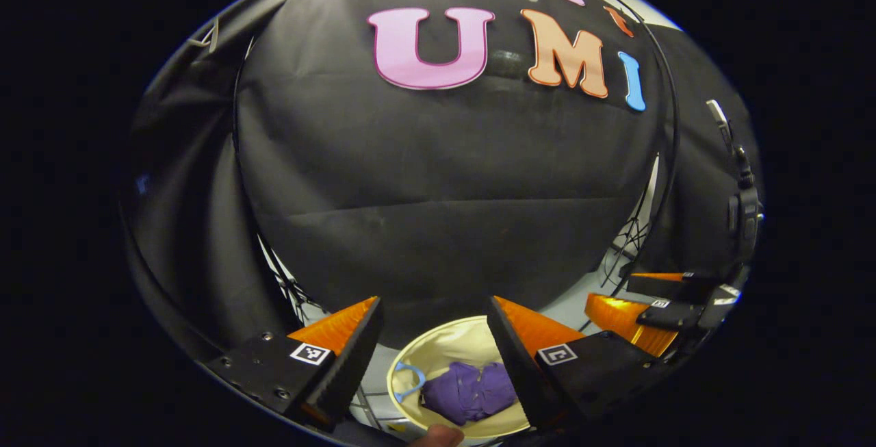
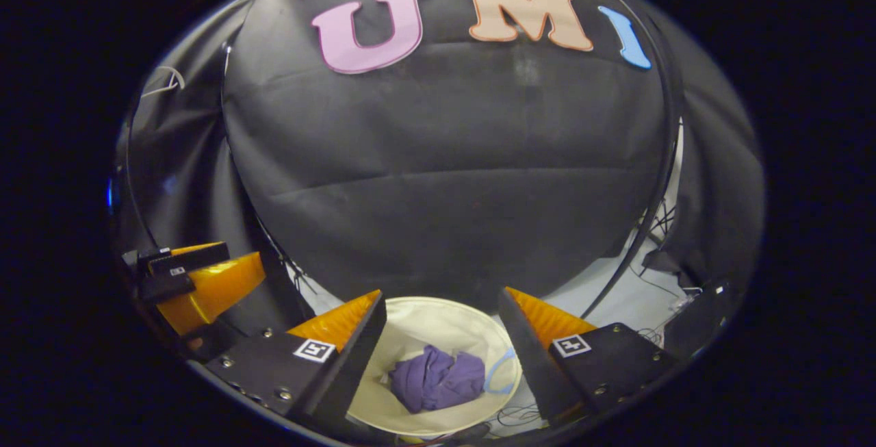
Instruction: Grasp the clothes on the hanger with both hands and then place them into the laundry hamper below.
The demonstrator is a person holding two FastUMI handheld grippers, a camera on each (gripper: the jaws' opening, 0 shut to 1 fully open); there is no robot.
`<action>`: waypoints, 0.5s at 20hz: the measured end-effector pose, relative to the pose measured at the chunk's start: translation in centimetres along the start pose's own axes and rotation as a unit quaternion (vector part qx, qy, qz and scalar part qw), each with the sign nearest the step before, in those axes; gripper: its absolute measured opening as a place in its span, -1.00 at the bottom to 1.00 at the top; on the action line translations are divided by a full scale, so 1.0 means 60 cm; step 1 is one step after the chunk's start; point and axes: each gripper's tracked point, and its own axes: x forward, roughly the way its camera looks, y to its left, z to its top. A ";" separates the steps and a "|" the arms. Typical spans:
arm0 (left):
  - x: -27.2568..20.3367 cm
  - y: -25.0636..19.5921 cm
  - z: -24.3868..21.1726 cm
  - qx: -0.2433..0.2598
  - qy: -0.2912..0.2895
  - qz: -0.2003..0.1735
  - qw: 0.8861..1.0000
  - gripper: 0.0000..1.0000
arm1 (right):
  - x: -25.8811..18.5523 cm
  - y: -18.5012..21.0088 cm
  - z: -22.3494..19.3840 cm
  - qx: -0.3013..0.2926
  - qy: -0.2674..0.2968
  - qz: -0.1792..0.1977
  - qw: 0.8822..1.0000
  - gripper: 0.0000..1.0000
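Dim booth lighting from overhead leaves the black cloth wall (image 1: 438, 180) matte, with a faint sheen near its top. Fisheye distortion bows straight edges toward the rims. The pale laundry hamper (image 2: 438, 324) is brightest and sharp in both views; outer margins fall into soft, dark shadow.

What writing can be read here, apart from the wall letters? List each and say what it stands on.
None readable.
The square markers on the left hand-held gripper and right hand-held gripper carry black-and-white patterns, not words.
The purple clothes and the hamper show no writing.
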 end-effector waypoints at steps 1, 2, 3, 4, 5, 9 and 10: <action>-0.005 0.001 0.015 0.001 -0.004 -0.001 1.000 0.88 | -0.006 0.006 0.019 0.001 -0.010 0.006 1.000 0.99; -0.013 0.003 0.025 0.003 -0.007 0.001 1.000 0.88 | -0.009 0.011 0.036 0.000 -0.021 0.013 1.000 0.99; -0.020 0.006 0.037 0.007 -0.008 0.006 1.000 0.88 | -0.013 0.015 0.055 -0.004 -0.026 0.016 1.000 0.98; -0.027 0.013 0.049 0.010 -0.010 0.013 1.000 0.87 | -0.016 0.019 0.075 -0.008 -0.030 0.018 0.999 0.98; -0.034 0.019 0.063 0.011 -0.013 0.019 1.000 0.87 | -0.021 0.022 0.094 -0.012 -0.038 0.019 0.999 0.98; -0.060 0.034 0.123 0.021 -0.045 0.036 0.998 0.85 | -0.055 0.037 0.154 -0.013 -0.066 0.028 0.997 0.98; -0.063 0.037 0.136 0.026 -0.057 0.042 0.997 0.85 | -0.066 0.038 0.163 -0.012 -0.071 0.029 0.997 0.98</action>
